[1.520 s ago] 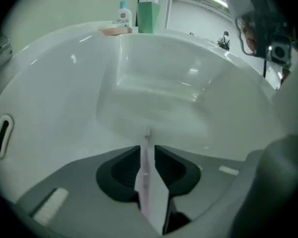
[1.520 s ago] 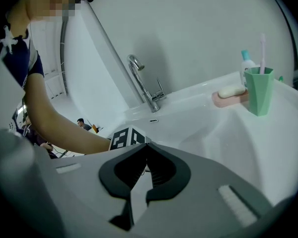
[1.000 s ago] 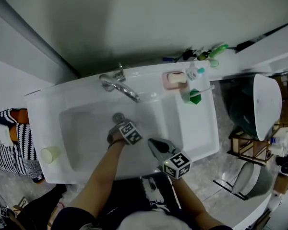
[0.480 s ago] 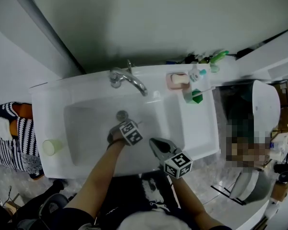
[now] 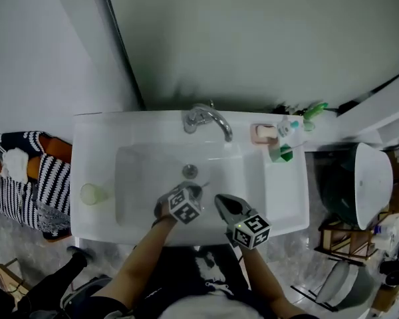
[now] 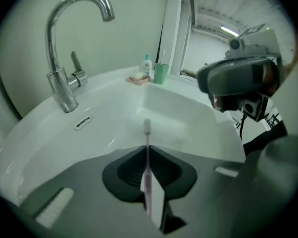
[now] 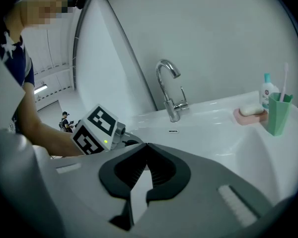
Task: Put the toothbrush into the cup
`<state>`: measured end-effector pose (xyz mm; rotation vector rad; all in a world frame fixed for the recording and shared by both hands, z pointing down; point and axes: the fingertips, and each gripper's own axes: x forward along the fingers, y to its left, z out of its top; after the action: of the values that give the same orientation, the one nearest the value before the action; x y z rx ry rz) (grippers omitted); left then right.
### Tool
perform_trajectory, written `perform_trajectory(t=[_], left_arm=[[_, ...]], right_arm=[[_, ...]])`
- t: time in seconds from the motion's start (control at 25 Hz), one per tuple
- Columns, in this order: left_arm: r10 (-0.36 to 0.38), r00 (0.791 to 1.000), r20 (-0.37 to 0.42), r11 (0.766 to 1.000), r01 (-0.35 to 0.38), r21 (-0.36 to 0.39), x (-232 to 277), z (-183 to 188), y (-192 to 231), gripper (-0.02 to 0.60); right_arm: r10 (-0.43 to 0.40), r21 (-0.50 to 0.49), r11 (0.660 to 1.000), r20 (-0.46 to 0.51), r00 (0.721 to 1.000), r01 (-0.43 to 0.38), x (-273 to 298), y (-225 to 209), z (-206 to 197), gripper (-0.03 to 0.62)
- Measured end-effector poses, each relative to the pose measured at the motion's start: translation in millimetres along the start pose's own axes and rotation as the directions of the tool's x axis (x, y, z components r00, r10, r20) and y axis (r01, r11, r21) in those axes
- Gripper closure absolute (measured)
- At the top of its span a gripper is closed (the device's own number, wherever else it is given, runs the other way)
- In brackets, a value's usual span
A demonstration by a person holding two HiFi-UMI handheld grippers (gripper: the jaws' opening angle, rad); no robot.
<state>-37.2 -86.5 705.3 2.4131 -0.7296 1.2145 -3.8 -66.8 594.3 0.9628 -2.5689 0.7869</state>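
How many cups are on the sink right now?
2. A pale cup stands on the left rim of the sink; a green cup stands at the back right beside the soap dish, with a toothbrush in it. None looks hidden.

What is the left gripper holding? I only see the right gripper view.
Observer: A pink toothbrush; the left gripper's jaws have just been closing and now clamp its handle.
Operator: Any cup besides the green cup?
Observer: Yes, a pale cup stands on the sink's left rim.
Operator: Where is the left gripper now?
Observer: Over the sink's front, just short of the drain.
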Motion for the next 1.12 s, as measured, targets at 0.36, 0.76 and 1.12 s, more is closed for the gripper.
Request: perform_trajectory(t=[0.36, 0.76, 1.12], left_arm=[[0.119, 0.979, 0.166, 0.986, -0.097, -0.136, -85.6, -8.9, 4.9, 0.560], [0.227, 0.896, 0.381, 0.946, -0.109, -0.305, -163.0, -2.9, -18.1, 0.560], [0.411, 0.750, 0.518, 0.896, -0.228, -0.380, -222.9, 8.7, -30.9, 0.559]], right_arm=[[0.104, -0.043, 0.993, -0.030, 0.994, -0.106, 23.0, 42.3, 0.4, 0.592], [0.268, -0.101, 0.957, -0.048, 0.962, -0.272, 24.5, 97.2, 13.3, 0.592], [0.381, -0.122, 0.913, -0.083, 0.921, -0.388, 2.7, 125.8, 12.6, 0.592]])
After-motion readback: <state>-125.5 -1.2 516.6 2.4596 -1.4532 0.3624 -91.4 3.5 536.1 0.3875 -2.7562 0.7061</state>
